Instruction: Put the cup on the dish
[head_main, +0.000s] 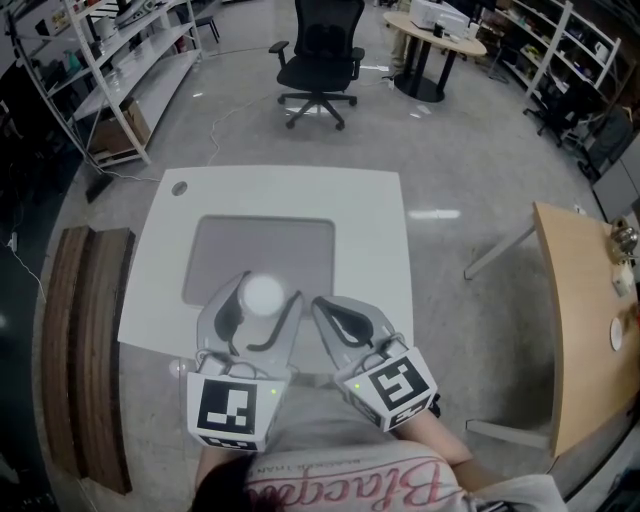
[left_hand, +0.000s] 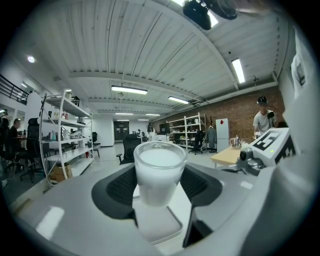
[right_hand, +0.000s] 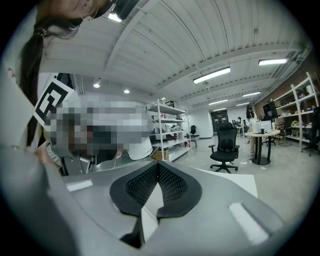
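A white frosted cup stands upright between the pads of my left gripper, which is shut on its sides. It hangs over the near edge of a grey rectangular mat on the white table. My right gripper sits just right of the cup, its black pads meeting at the tips with nothing between them. No dish shows in any view.
A black office chair stands beyond the table's far edge. A wooden desk is at the right, a wooden bench at the left, and metal shelves at the far left. A person stands in the distance.
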